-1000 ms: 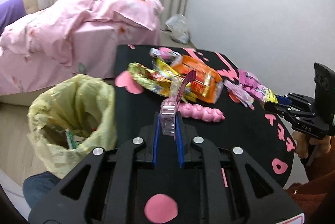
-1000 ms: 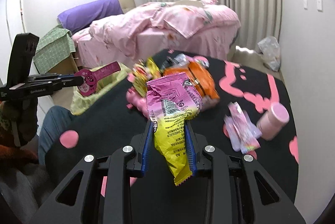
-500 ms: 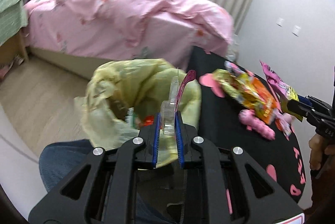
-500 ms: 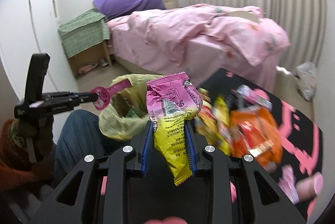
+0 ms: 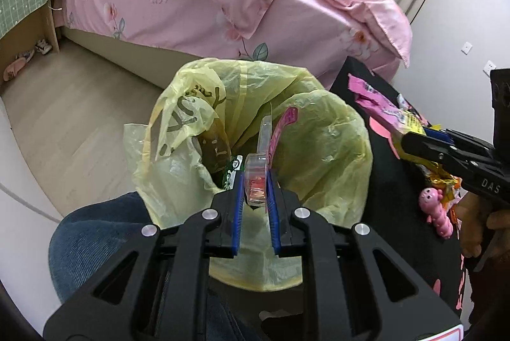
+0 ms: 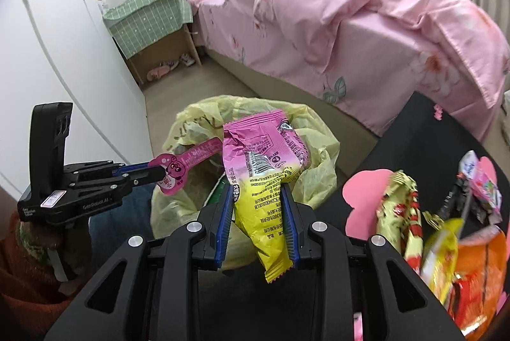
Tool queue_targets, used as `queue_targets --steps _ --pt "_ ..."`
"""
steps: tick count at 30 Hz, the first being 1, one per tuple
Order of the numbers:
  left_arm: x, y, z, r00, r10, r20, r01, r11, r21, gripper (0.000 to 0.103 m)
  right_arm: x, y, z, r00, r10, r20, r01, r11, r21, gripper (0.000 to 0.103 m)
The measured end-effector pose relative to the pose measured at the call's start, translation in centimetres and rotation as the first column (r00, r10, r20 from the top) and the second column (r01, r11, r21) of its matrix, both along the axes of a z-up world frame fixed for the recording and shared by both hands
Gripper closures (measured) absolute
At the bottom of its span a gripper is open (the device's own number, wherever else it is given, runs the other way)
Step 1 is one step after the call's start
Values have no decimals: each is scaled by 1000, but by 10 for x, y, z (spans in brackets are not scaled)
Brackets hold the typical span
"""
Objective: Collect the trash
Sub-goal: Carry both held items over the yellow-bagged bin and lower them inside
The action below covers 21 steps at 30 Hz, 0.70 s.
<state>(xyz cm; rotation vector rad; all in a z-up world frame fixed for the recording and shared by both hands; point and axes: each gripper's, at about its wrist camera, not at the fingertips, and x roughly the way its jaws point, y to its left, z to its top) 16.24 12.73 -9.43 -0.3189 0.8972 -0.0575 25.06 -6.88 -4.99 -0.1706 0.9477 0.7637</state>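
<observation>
Left gripper [image 5: 255,191] pinching clear plastic blister pack w/ pink card [image 5: 259,168] right over crinkly yellow bin bag [image 5: 318,130], prob ready to drop. Right gripper [image 6: 258,213] clamped on pink-yellow snack wrapper [image 6: 264,168], near bag, queued next.

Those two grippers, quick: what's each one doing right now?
Left gripper: closed on a clear plastic package, over the yellow trash bag.
Right gripper: closed on a pink-and-yellow snack wrapper.

Your snack wrapper [image 6: 266,178] hides much of the bin bag's [image 6: 322,156] opening; the bag's contents stay too dark to tell; the orange packet [image 6: 478,270] runs off the picture's edge, blurred.
</observation>
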Motion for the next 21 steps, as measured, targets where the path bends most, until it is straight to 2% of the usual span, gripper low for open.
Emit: queue_targets --steps 11,21 --pt "32 -3 -23 998 3 -61 -5 999 -32 89 31 8 -27 998 3 -70 -4 1000 -3 74" --pt "37 9 -32 996 35 -87 -40 998 -53 89 35 13 -31 998 4 -66 -4 1000 -2 74"
